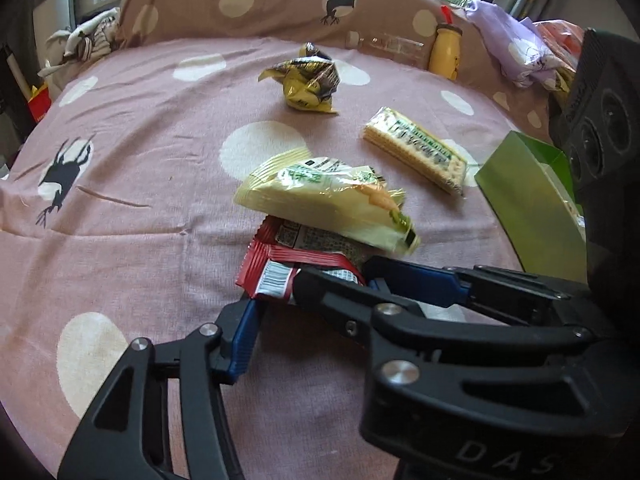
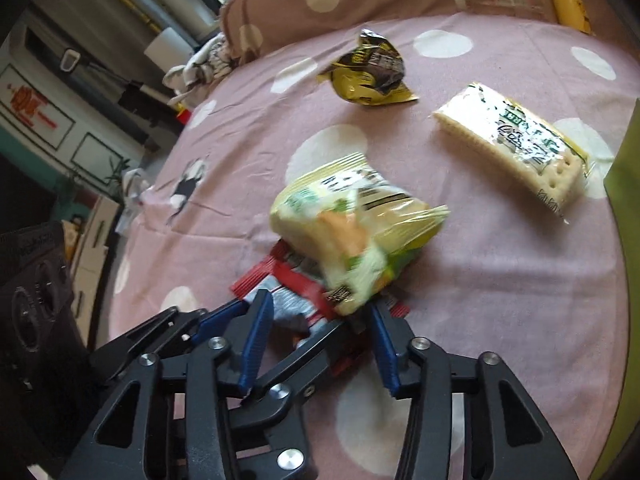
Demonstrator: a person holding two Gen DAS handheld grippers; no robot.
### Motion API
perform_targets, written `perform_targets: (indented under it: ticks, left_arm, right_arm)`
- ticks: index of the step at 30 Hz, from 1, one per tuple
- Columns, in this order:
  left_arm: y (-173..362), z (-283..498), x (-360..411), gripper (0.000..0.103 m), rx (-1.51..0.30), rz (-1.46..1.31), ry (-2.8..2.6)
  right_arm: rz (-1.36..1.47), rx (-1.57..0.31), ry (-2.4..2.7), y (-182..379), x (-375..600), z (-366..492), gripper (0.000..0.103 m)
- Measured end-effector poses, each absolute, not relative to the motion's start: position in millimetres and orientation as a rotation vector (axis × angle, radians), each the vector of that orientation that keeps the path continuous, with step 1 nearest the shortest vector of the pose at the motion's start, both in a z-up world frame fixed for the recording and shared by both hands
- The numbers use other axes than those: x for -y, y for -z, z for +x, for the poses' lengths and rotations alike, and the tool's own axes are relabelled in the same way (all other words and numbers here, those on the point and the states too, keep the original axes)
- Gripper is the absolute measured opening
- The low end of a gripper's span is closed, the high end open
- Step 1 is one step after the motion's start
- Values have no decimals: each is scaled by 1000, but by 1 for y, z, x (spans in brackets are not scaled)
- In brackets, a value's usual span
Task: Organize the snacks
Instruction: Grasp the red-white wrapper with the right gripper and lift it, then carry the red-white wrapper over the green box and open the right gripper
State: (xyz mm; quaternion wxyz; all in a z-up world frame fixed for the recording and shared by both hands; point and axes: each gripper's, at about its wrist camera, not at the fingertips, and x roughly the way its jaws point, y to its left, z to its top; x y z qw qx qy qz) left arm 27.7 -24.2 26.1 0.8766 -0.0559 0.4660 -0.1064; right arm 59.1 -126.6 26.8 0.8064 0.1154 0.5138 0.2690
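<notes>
A red snack packet (image 1: 276,268) lies on the pink spotted bedsheet (image 1: 140,208), with a pale yellow-green snack bag (image 1: 320,200) resting on top of it. My left gripper (image 1: 316,300) is open, its fingers either side of the red packet's near end. In the right wrist view my right gripper (image 2: 320,320) is open around the same red packet (image 2: 288,284), under the yellow-green bag (image 2: 360,236); the left gripper's fingers (image 2: 224,316) cross in from the left. A cracker pack (image 1: 416,148) and a crumpled yellow bag (image 1: 308,80) lie farther off.
A green box (image 1: 528,200) stands at the right, also at the right wrist view's edge (image 2: 624,200). A clear bottle (image 1: 388,46), a yellow bottle (image 1: 444,52) and a lilac cloth (image 1: 512,48) sit by the spotted pillow (image 1: 260,4). Crumpled clothes (image 1: 84,40) lie far left.
</notes>
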Motion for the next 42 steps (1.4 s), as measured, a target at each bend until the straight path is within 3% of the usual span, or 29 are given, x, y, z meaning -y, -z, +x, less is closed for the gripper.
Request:
perform_targets:
  ticks: [8, 16, 24, 38, 42]
  left_arm:
    - [-67, -13, 35, 40, -804, -42, 257]
    - [-128, -51, 74, 39, -587, 7, 350]
    - [-157, -48, 140, 39, -492, 72, 521]
    - [-121, -13, 230, 39, -666, 59, 719]
    - [-112, -11, 231, 45, -727, 24, 755]
  right_arm:
    - [359, -1033, -643, -59, 144, 24, 48]
    - [357, -812, -585, -125, 190, -23, 48]
    - [447, -671, -428, -156, 262, -41, 48]
    - [608, -784, -194, -118, 354, -30, 48]
    - [640, -833, -145, -106, 363, -24, 48]
